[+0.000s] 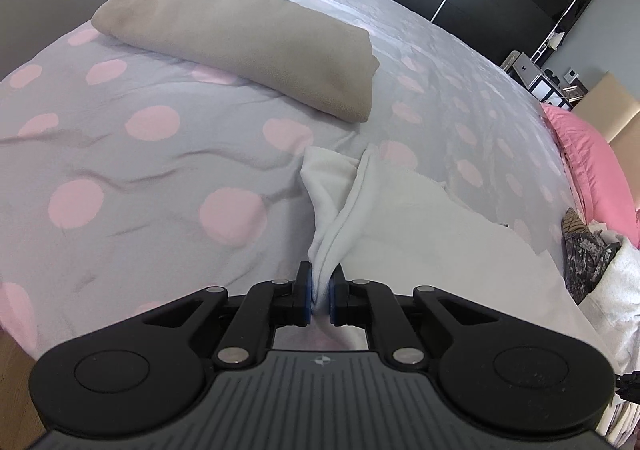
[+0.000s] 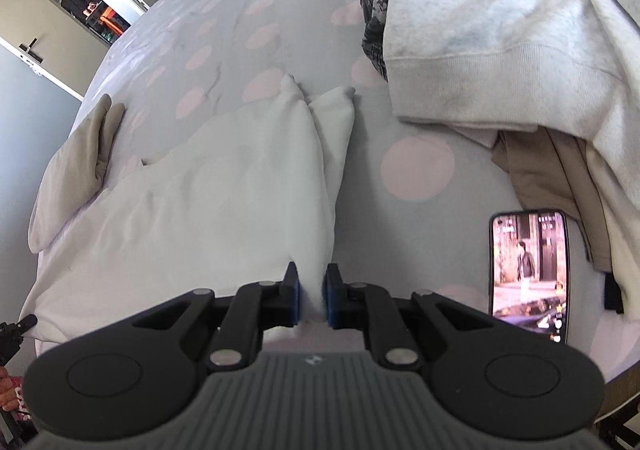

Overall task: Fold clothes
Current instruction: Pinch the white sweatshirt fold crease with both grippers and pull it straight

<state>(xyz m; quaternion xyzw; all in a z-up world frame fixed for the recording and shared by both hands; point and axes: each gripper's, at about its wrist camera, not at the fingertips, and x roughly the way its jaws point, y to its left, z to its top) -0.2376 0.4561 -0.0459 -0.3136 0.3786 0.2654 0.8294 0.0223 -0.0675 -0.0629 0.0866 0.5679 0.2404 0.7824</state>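
A white garment [image 1: 404, 222] lies on the grey bedspread with pink dots [image 1: 160, 178]. My left gripper [image 1: 321, 292] is shut on a bunched corner of it, and the cloth rises from the bed to the blue pads. In the right wrist view the same white garment [image 2: 224, 190] spreads to the left, lifted in a fold. My right gripper [image 2: 311, 298] is shut on its near edge, with the cloth pinched between the pads. A folded beige garment [image 1: 248, 46] rests further up the bed.
A phone [image 2: 529, 274] with a lit screen lies on the bed right of my right gripper. A pile with an off-white sweatshirt [image 2: 500, 22], a dark patterned cloth [image 2: 376, 10] and a tan garment [image 2: 548, 170] sits beyond it. Pink bedding [image 1: 592, 166] lies at the bed's right side.
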